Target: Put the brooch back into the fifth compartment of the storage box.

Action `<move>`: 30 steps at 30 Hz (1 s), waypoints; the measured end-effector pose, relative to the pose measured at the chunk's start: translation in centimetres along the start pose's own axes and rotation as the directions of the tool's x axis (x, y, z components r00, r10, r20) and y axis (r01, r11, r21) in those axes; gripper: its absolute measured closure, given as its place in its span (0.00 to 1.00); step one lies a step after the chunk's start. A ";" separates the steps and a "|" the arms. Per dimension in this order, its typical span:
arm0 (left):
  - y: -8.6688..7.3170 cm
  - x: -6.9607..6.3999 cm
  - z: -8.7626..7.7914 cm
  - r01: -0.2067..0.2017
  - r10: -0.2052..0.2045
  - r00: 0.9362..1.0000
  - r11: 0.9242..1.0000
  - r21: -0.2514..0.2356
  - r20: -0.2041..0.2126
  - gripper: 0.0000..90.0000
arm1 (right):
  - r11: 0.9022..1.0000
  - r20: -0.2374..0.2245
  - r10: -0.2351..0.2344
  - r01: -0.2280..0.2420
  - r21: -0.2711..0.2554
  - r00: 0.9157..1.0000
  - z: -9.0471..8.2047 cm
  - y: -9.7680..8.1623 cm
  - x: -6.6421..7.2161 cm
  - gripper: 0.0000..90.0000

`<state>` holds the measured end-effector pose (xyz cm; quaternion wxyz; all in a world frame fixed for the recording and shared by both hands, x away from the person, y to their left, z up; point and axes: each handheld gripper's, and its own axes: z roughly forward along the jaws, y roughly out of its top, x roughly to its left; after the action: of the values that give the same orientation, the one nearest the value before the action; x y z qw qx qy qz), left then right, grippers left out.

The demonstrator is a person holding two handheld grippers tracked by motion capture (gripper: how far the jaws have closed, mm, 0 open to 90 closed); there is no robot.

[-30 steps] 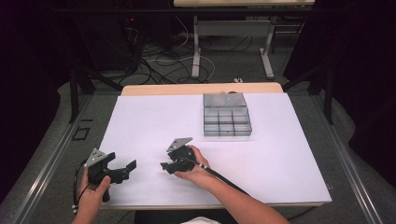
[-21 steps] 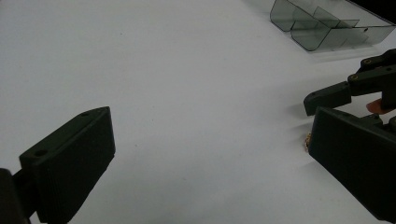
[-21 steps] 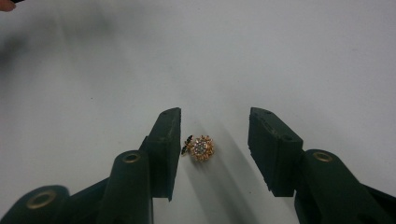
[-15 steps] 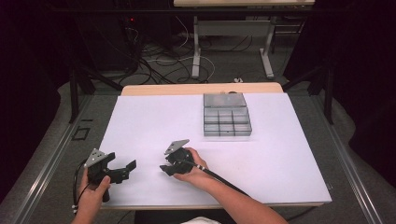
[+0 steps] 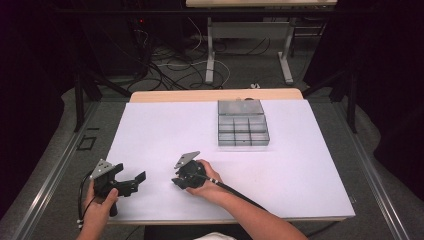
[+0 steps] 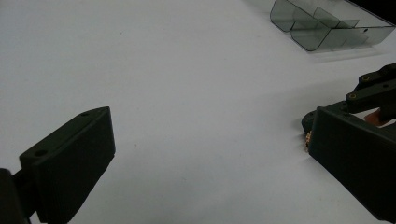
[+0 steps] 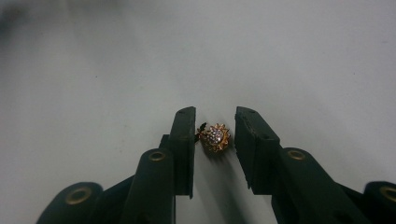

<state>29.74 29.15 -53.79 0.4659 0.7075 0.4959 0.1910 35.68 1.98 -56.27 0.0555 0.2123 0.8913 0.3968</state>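
Note:
A small gold ornament set with pale stones (image 7: 215, 138) lies on the white table top (image 5: 165, 130). My right gripper (image 7: 215, 114) points down at it, one jaw on each side. The jaws have just been closing; a narrow gap still shows beside the ornament, so they are open. In the high view the right gripper (image 5: 177, 182) sits near the table's front middle in a hand. My left gripper (image 5: 131, 182) rests at the front left, and its jaws (image 6: 205, 154) stand wide open over bare table. From there the ornament (image 6: 307, 138) shows beside the right jaw.
A clear divided plastic box (image 5: 242, 130), lid open, stands on the far right half of the table; it also shows as the box (image 6: 327, 23) in the left gripper view. A cable trails from each gripper toward the front edge.

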 end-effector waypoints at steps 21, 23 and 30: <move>0.0 0.0 0.1 0.005 -0.005 1.000 1.000 0.000 -0.001 0.01 | 1.000 -0.002 -0.004 0.004 0.006 1.000 -0.1 0.0 0.1 0.87; 0.0 0.0 0.1 0.005 -0.005 1.000 1.000 -0.001 0.001 0.01 | 1.000 -0.003 -0.002 0.002 0.006 1.000 -0.1 0.0 0.1 0.87; 0.0 0.0 0.1 0.003 -0.003 1.000 1.000 0.005 0.005 0.01 | 1.000 -0.003 0.008 -0.008 -0.002 1.000 -0.2 0.1 0.2 0.88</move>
<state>29.81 29.16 -53.84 0.4656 0.7083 0.4965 0.1872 35.49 1.93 -56.03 0.0527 0.2151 0.8901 0.3985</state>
